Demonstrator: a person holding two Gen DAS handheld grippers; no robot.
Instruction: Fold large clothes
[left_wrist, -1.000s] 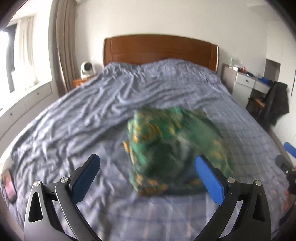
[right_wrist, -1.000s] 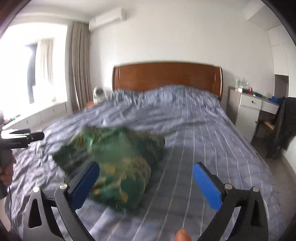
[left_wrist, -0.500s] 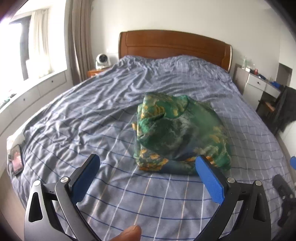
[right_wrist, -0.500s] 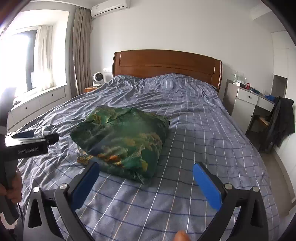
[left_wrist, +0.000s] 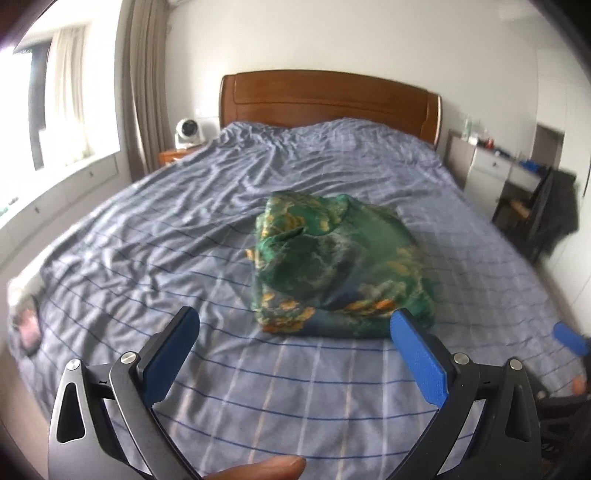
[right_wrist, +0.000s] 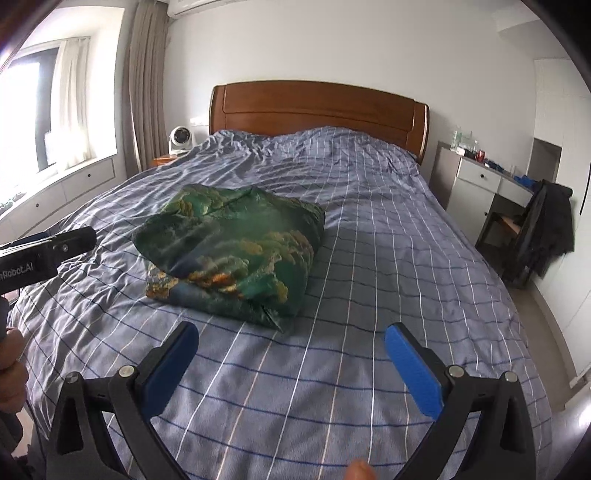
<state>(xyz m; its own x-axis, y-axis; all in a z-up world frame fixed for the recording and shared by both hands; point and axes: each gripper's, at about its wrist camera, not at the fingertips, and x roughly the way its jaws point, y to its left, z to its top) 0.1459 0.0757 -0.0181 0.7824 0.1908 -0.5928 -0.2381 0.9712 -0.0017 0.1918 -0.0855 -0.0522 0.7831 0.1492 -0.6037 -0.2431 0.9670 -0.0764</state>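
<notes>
L wrist: garment (left_wrist: 340, 266) beyond claw (left_wrist: 293, 332)

My left wrist camera looks forward along my left gripper (left_wrist: 293, 330) from the foot of the bed (left_wrist: 155, 229), toward the wooden headboard (left_wrist: 328, 98). It is a little above the cover, and the folded green garment (left_wrist: 340, 266) lies near, in the middle of its view. My right wrist camera looks along my right gripper (right_wrist: 290, 338) from the same foot end and faces the same headboard (right_wrist: 317, 107), but the garment (right_wrist: 232, 251) appears left of centre there. Both views share the bed, the headboard, the garment and the white fan (left_wrist: 188, 131) left of the headboard.
</notes>
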